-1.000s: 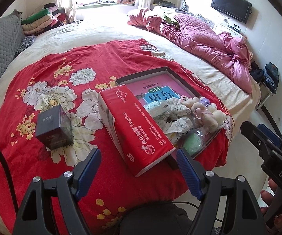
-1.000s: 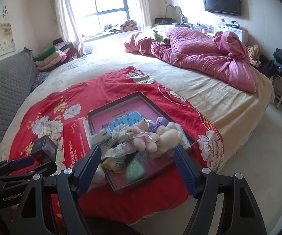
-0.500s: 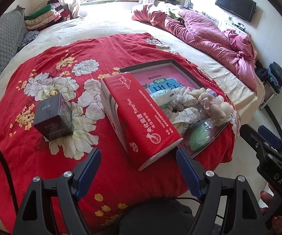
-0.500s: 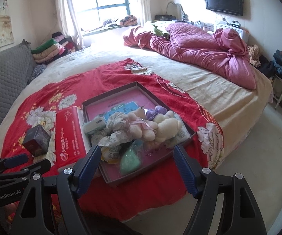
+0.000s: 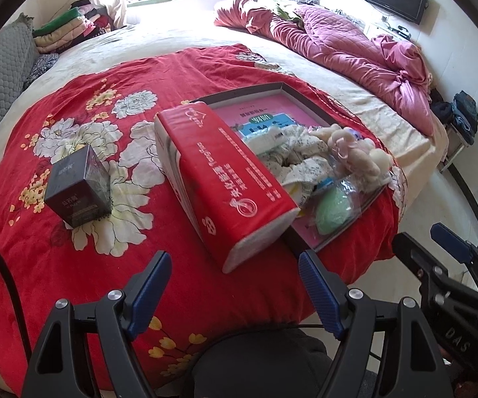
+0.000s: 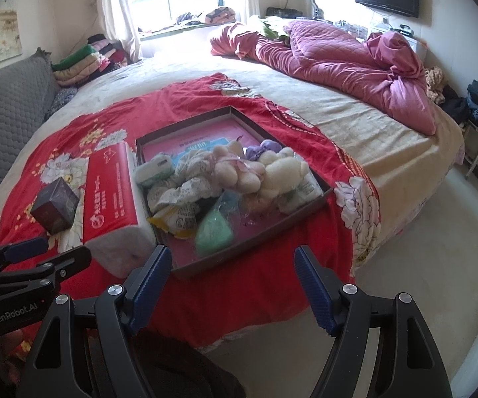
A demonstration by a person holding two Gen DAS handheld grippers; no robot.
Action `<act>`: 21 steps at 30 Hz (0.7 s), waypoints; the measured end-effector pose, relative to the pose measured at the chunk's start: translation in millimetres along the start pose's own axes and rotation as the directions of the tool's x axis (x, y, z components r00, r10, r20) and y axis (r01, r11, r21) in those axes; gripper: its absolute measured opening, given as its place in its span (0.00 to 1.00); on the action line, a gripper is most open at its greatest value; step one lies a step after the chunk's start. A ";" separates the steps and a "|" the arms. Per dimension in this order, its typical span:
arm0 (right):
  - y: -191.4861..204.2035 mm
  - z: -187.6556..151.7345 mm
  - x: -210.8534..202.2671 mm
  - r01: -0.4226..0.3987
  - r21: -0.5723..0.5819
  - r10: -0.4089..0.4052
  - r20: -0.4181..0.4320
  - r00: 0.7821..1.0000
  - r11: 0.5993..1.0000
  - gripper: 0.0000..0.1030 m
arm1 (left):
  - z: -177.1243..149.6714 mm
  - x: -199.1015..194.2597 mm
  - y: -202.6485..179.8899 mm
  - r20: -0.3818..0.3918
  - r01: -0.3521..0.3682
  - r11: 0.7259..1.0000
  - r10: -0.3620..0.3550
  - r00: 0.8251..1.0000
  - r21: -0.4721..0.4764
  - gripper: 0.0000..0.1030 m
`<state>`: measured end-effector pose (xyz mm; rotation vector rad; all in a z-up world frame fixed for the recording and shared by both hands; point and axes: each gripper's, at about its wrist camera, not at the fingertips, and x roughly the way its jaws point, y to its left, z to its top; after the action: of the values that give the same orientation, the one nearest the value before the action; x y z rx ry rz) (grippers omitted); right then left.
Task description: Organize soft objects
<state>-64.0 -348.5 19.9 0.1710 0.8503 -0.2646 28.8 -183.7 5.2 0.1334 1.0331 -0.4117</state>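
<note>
A shallow dark tray (image 6: 232, 110) (image 5: 283, 85) with a pink floor sits on the red flowered blanket (image 5: 73, 258). It holds a heap of soft things: cream plush toys (image 6: 282, 172) (image 5: 365, 156), patterned cloth (image 6: 192, 192), a white tissue pack (image 6: 154, 169) and a green pouch in clear wrap (image 6: 214, 229) (image 5: 333, 207). A red tissue pack (image 5: 225, 175) (image 6: 109, 192) lies against the tray's left side. My left gripper (image 5: 235, 285) is open above the blanket, short of the pack's near end. My right gripper (image 6: 234, 275) is open just short of the tray's near corner.
A small dark box (image 5: 79, 189) (image 6: 54, 207) stands on the blanket left of the red pack. A crumpled pink quilt (image 6: 341, 63) lies at the bed's far right. Folded clothes (image 6: 83, 59) are stacked by the window. The bed edge drops to floor (image 6: 438, 248) on the right.
Both grippers have sunk closer to the bed, so the tray, red pack and dark box look larger and nearer. Both pairs of jaws stay equally wide.
</note>
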 end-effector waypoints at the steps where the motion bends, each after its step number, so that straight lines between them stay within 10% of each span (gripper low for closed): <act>1: 1.2 -1.4 -2.1 0.001 -0.001 -0.001 -0.002 1.000 1.000 0.75 | -1.9 -1.6 -1.0 0.000 -0.004 1.000 0.004 1.000 0.004 0.76; 21: 11.0 -33.9 -54.3 0.056 0.072 -0.060 0.058 0.997 0.996 0.75 | -38.0 -40.2 0.5 0.037 -0.030 0.999 0.029 0.999 0.020 0.76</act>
<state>-119.3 -320.6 39.6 0.2030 0.7874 -0.3526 -19.5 -161.0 20.1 0.1584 0.9897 -0.3965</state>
